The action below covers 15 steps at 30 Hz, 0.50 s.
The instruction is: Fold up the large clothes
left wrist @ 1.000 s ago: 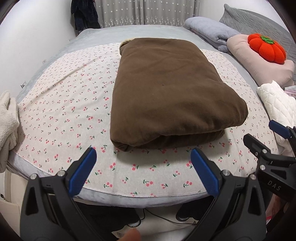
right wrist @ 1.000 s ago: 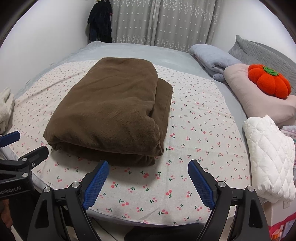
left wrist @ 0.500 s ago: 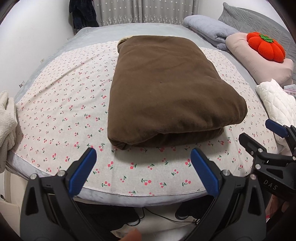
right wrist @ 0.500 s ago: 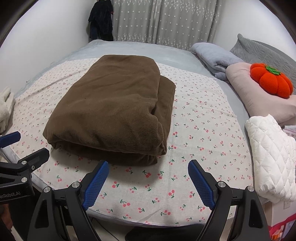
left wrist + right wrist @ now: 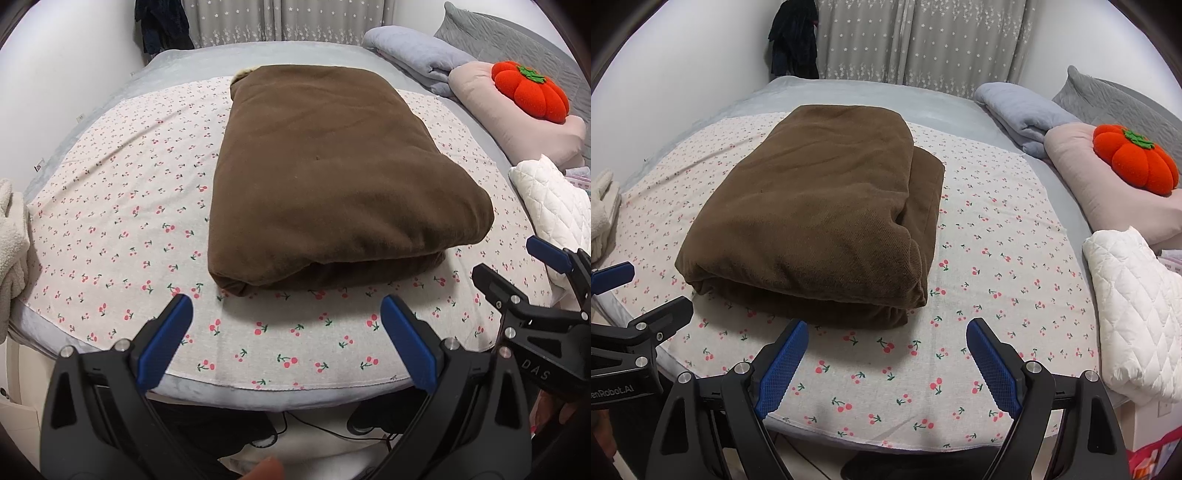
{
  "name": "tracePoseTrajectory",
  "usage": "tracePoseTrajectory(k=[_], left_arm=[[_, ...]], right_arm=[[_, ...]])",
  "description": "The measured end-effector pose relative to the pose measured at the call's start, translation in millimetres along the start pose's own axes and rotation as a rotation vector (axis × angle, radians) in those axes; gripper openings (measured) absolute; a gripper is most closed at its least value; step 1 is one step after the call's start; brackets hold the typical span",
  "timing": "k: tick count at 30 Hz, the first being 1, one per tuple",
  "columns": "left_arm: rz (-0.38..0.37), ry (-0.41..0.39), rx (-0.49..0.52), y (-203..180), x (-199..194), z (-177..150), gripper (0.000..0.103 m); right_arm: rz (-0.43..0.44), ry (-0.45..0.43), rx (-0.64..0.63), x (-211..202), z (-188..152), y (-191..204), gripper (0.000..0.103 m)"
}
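Nearest, the left gripper (image 5: 284, 317) and the right gripper (image 5: 886, 341) hang over the bed's near edge, both spread wide with nothing between their blue pads. Just beyond them the folded brown garment (image 5: 812, 218) lies on the cherry-print sheet (image 5: 990, 280), in the middle of the bed (image 5: 192, 62). A white quilted pad (image 5: 1137, 314) sits at the right edge, and farther back a pink pillow (image 5: 1082, 177) carries a red pumpkin cushion (image 5: 1134, 162).

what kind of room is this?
Most likely a home bedroom: a bed with a cherry-print sheet, pillows stacked to one side, and curtains behind it.
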<state>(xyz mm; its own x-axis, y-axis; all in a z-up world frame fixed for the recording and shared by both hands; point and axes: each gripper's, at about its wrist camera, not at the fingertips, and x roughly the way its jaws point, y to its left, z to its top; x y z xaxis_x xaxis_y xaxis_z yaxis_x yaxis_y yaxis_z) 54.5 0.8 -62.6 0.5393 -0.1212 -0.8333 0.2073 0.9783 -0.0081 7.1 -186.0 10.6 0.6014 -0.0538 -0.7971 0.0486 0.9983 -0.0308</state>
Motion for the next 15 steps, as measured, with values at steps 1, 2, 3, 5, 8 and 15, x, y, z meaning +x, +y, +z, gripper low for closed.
tracePoseTrajectory(k=[1, 2, 3, 5, 8, 15], left_arm=[[0.000, 0.001, -0.001, 0.0, 0.3, 0.2, 0.101], [0.000, 0.002, -0.002, 0.1, 0.8, 0.1, 0.101], [0.000, 0.003, -0.003, 0.3, 1.0, 0.3, 0.101], [0.000, 0.003, -0.004, 0.7, 1.2, 0.0, 0.101], [-0.003, 0.007, -0.005, 1.4, 2.2, 0.4, 0.101], [-0.017, 0.011, -0.012, 2.5, 2.9, 0.4, 0.101]], right_arm=[[-0.001, -0.001, 0.002, 0.0, 0.2, -0.3, 0.089], [-0.002, -0.001, 0.003, 0.3, 0.3, -0.5, 0.089], [-0.002, 0.000, 0.004, 0.8, 0.5, -1.1, 0.089], [-0.003, 0.002, 0.004, 1.7, 0.9, -2.2, 0.089], [-0.002, 0.003, 0.004, 2.2, 0.9, -2.6, 0.089], [-0.001, 0.003, 0.001, 3.2, 0.7, -1.1, 0.089]])
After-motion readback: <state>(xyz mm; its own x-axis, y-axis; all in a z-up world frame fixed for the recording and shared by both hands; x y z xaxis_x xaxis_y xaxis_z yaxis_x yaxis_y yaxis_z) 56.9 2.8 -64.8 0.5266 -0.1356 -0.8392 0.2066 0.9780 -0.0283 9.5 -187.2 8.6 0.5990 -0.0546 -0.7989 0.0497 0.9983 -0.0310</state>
